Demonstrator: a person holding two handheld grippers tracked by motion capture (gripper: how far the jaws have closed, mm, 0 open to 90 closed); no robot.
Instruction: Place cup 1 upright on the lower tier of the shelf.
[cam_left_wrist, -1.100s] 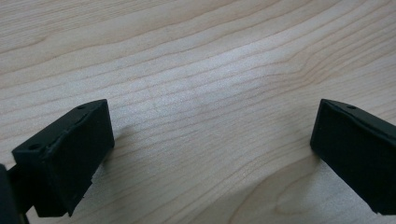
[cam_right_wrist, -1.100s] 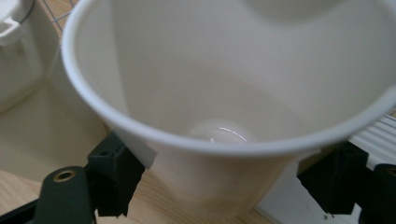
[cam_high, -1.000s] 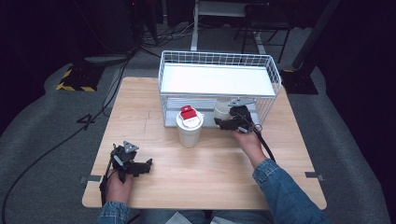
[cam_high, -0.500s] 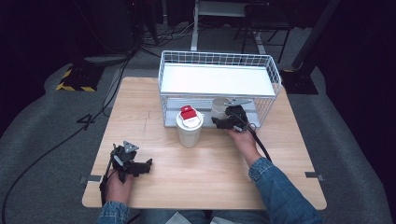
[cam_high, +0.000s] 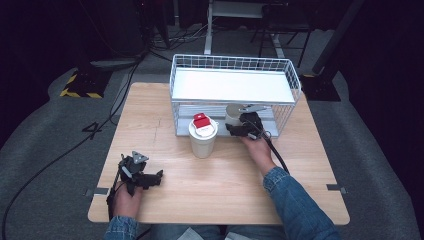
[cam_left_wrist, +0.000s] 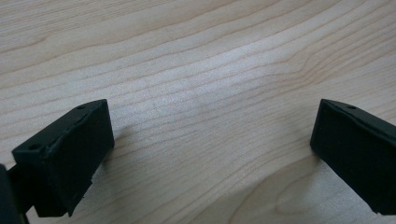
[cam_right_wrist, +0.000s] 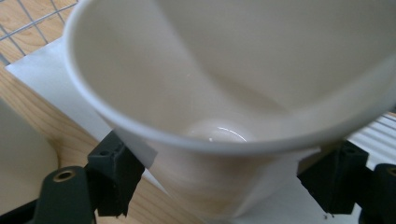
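Observation:
My right gripper (cam_high: 236, 125) is shut on a white paper cup (cam_high: 233, 112) at the front of the wire rack's lower level. In the right gripper view the open-topped, empty cup (cam_right_wrist: 224, 93) is tilted toward the camera, with a black jaw on each side of its lower body. My left gripper (cam_high: 155, 177) rests open near the table's front left. Bare wood lies between its spread jaws in the left gripper view, where the left gripper (cam_left_wrist: 210, 154) holds nothing.
A second white cup (cam_high: 202, 142) with a lid and a red-and-white item (cam_high: 201, 121) on top stands just left of the held cup. The white wire rack (cam_high: 235, 87) has a white top shelf. The wooden table (cam_high: 225, 190) is bare in front.
My right gripper has carried the paper cup a little farther toward the rack's lower level. The left gripper has stayed put.

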